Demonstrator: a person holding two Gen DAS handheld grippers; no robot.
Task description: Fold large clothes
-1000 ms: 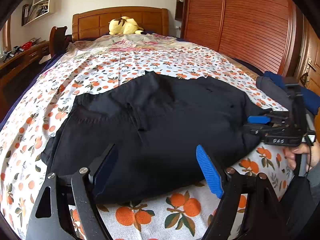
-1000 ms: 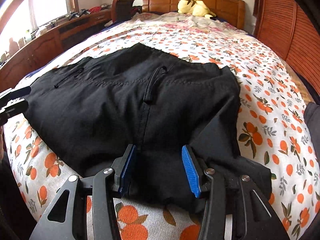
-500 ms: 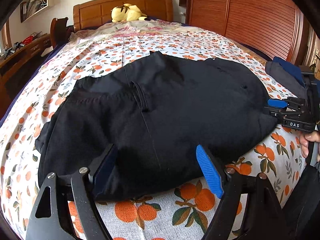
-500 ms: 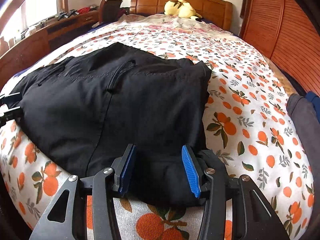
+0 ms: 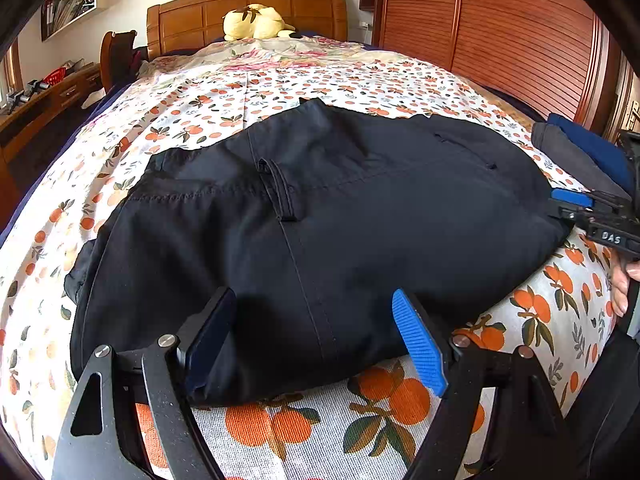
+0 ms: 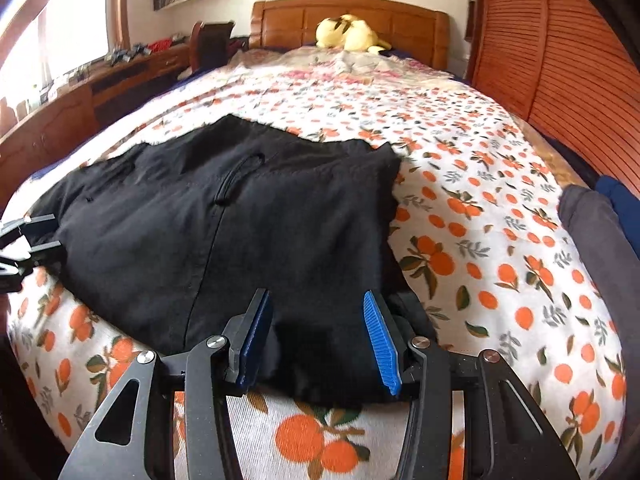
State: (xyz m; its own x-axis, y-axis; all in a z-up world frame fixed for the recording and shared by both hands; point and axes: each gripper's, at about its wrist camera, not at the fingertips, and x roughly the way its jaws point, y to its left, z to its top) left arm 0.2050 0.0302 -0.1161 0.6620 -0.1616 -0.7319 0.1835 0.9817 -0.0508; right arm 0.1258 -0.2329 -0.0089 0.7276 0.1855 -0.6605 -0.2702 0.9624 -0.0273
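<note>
A pair of black trousers [image 5: 320,220] lies folded on the bed, waistband and belt loop up; it also shows in the right wrist view [image 6: 224,232]. My left gripper [image 5: 316,336] is open, its blue pads straddling the near edge of the fabric without closing on it. My right gripper [image 6: 316,336] is open over the trousers' near right corner, with dark cloth bunched between the pads. The right gripper also shows at the right edge of the left wrist view [image 5: 576,208], and the left gripper at the left edge of the right wrist view [image 6: 28,236].
The bed [image 5: 360,80] has an orange-print sheet. A yellow plush toy [image 5: 256,24] lies by the wooden headboard. Folded grey and blue clothes [image 6: 600,224] lie at the bed's right edge. A wooden wardrobe [image 5: 520,32] stands right, a desk [image 6: 120,76] left.
Both grippers drew back toward the bed's near edge, dragging the trousers nearer. The cloth now lies flatter. Both grippers stay open.
</note>
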